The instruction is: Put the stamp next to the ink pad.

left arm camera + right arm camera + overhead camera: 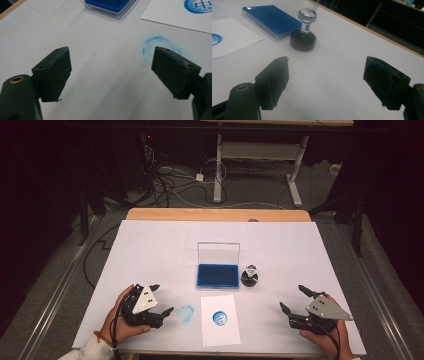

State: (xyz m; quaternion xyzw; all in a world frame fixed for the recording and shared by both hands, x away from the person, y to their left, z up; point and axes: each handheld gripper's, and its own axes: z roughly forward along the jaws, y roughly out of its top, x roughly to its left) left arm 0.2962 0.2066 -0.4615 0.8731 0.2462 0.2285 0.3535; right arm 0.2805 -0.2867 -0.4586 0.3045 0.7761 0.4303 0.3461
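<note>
Resting near the table's front-left edge, the left gripper (159, 302) has its jaws wide apart and holds nothing, with bare white surface around it. Just to its right lies a blue smudge (186, 314), then the paper sheet (220, 332) bearing a round blue print (220, 318). Behind the sheet sits the open ink pad (217, 275), the stamp (249, 276) upright just beside it. At the front-right, the right gripper (295, 300) also gapes empty, well apart from the stamp.

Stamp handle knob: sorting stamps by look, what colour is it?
Clear, faceted like cut glass, on the stamp with its black round base; best in the right gripper view.
</note>
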